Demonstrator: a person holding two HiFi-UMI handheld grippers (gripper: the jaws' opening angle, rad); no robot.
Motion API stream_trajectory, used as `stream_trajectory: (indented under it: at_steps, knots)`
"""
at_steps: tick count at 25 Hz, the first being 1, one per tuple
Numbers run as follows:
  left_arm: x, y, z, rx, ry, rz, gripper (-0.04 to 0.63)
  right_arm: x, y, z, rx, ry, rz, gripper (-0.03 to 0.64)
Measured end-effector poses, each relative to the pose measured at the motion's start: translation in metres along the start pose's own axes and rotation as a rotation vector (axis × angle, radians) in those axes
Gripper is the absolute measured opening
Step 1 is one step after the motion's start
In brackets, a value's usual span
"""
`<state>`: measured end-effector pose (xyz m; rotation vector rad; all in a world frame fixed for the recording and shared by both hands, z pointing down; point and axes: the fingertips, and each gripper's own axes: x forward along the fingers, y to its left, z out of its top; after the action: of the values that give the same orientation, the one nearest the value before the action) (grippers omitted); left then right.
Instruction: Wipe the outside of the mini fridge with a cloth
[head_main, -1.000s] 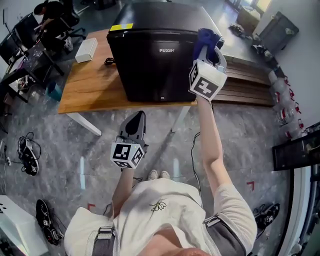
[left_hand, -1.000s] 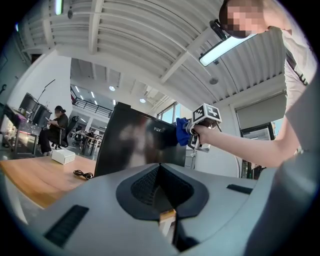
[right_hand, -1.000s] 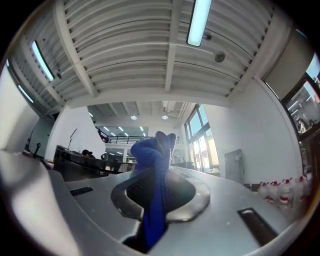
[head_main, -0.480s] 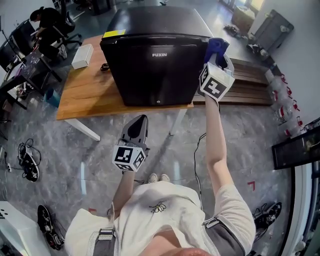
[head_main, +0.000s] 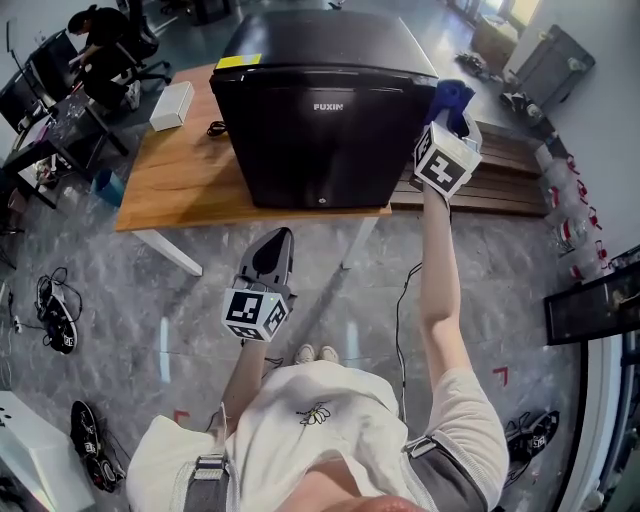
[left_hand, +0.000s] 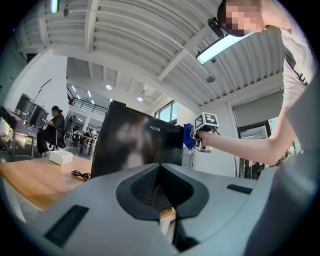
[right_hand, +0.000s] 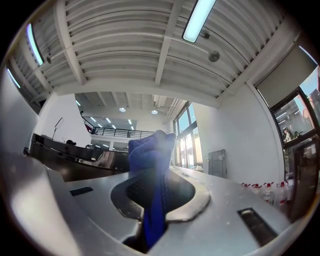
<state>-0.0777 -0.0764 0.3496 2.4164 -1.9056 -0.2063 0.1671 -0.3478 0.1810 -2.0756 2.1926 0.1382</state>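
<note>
The black mini fridge (head_main: 320, 100) stands on a wooden table (head_main: 170, 170), door facing me. My right gripper (head_main: 452, 108) is shut on a blue cloth (head_main: 455, 95) at the fridge's right side near its top edge. In the right gripper view the blue cloth (right_hand: 152, 175) fills the gap between the jaws, with the fridge's dark top (right_hand: 70, 160) to the left. My left gripper (head_main: 272, 250) hangs below the table's front edge, shut with nothing in it. From the left gripper view the fridge (left_hand: 135, 145) and the right gripper with the blue cloth (left_hand: 188, 137) show ahead.
A white box (head_main: 172, 100) and a black cable (head_main: 215, 125) lie on the table left of the fridge. A person sits at desks at the far left (head_main: 100, 35). Wooden slats (head_main: 500, 160) lie to the right; shoes (head_main: 60, 325) on the floor.
My right gripper with the cloth has slid rightward along the fridge's right upper edge. The left gripper has barely moved.
</note>
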Motion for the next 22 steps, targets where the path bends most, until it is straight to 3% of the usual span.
stream_trajectory:
  at_steps: [4, 7, 11, 16, 22]
  knots:
    - [-0.004, 0.002, 0.001, 0.003, -0.001, 0.006, 0.005, -0.023, 0.005, 0.009, 0.051, -0.029, 0.027, 0.061]
    - [-0.006, 0.006, 0.004, 0.006, -0.008, 0.017, 0.005, -0.054, 0.032, 0.020, 0.074, -0.075, 0.104, 0.061]
    - [-0.015, 0.016, 0.005, 0.005, -0.015, 0.045, 0.005, -0.090, 0.103, 0.024, 0.160, -0.095, 0.280, 0.061]
    - [-0.038, 0.035, 0.011, 0.007, -0.035, 0.117, 0.005, -0.113, 0.203, 0.015, 0.263, -0.050, 0.477, 0.061]
    - [-0.085, 0.084, 0.016, 0.002, -0.049, 0.262, 0.005, -0.120, 0.321, -0.015, 0.237, 0.012, 0.604, 0.061]
